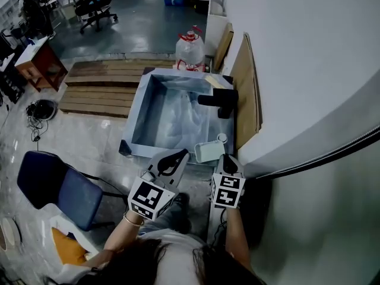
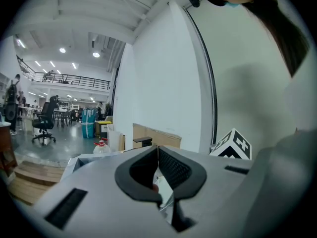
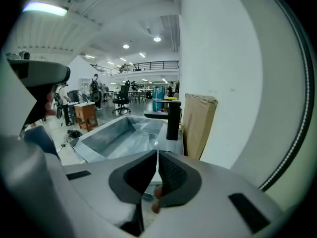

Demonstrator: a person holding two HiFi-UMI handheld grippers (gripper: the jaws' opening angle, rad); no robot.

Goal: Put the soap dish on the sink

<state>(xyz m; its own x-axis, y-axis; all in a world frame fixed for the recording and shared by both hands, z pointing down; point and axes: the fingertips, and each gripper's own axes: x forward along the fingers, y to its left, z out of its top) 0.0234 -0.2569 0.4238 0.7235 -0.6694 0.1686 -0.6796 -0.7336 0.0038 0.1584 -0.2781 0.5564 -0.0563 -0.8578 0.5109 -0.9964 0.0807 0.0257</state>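
The pale green soap dish (image 1: pixel 209 151) lies on the near right corner of the steel sink (image 1: pixel 137 108), close to a small white round piece (image 1: pixel 221 138). My left gripper (image 1: pixel 183 154) is just left of the dish, its jaws shut with nothing held. On the dish's right, my right gripper (image 1: pixel 224 157) is also shut and empty. Neither touches the dish as far as I can tell. In the left gripper view the gripper (image 2: pixel 157 148) shows jaws closed tip to tip. The right gripper (image 3: pixel 157 153) points over the sink basin (image 3: pixel 119 138).
A black faucet (image 1: pixel 221 101) stands on the sink's right rim, also seen as the faucet (image 3: pixel 173 119). A water jug (image 1: pixel 190 51) sits behind the sink. Cardboard sheets (image 1: pixel 246 88) lean on the white wall. Wooden pallets (image 1: pixel 101 88) and a blue chair (image 1: pixel 59 189) lie left.
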